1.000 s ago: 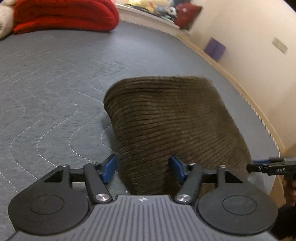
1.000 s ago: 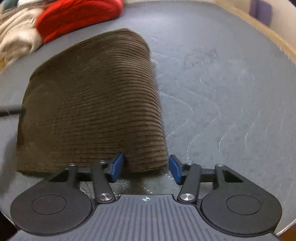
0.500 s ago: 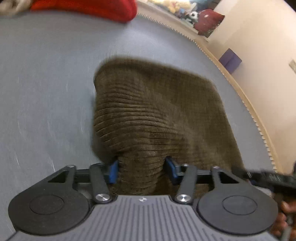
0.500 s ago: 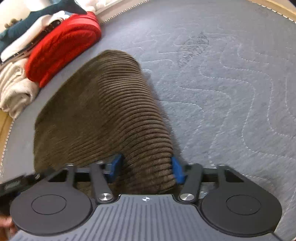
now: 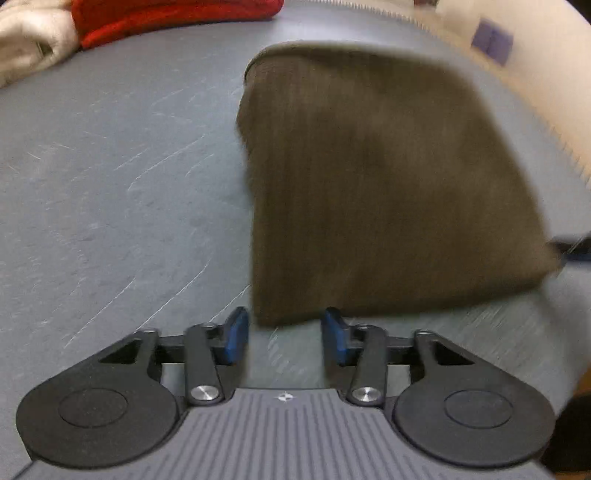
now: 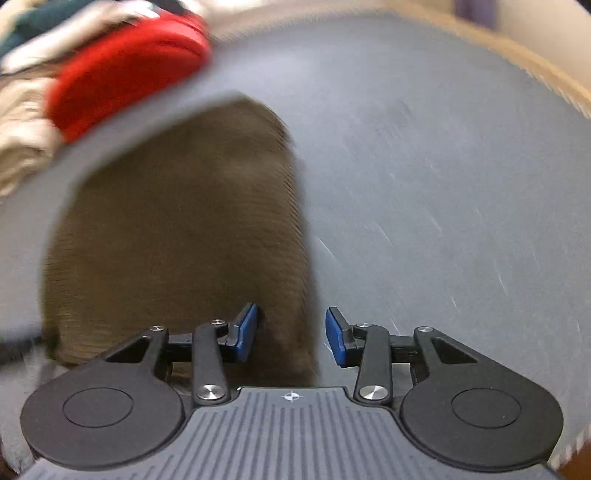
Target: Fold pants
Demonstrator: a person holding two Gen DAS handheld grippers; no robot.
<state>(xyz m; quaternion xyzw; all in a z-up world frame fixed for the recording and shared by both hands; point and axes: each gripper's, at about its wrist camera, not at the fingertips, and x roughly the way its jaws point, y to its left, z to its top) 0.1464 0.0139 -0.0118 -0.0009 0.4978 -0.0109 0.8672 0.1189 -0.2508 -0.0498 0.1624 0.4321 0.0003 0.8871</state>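
Brown pants point(image 5: 388, 184), seemingly ribbed; grey quilted mattress point(image 5: 110, 184).

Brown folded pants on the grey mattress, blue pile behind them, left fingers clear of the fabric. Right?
Not quite. The pile behind the pants is red, not blue; both wrist views show it. The rest holds: pants folded on the grey mattress, left fingers clear of the fabric in the left wrist view.

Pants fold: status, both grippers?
Left gripper open, clear of pants. Right gripper open, pants edge between jaws, closing. Folded; nothing in the way.
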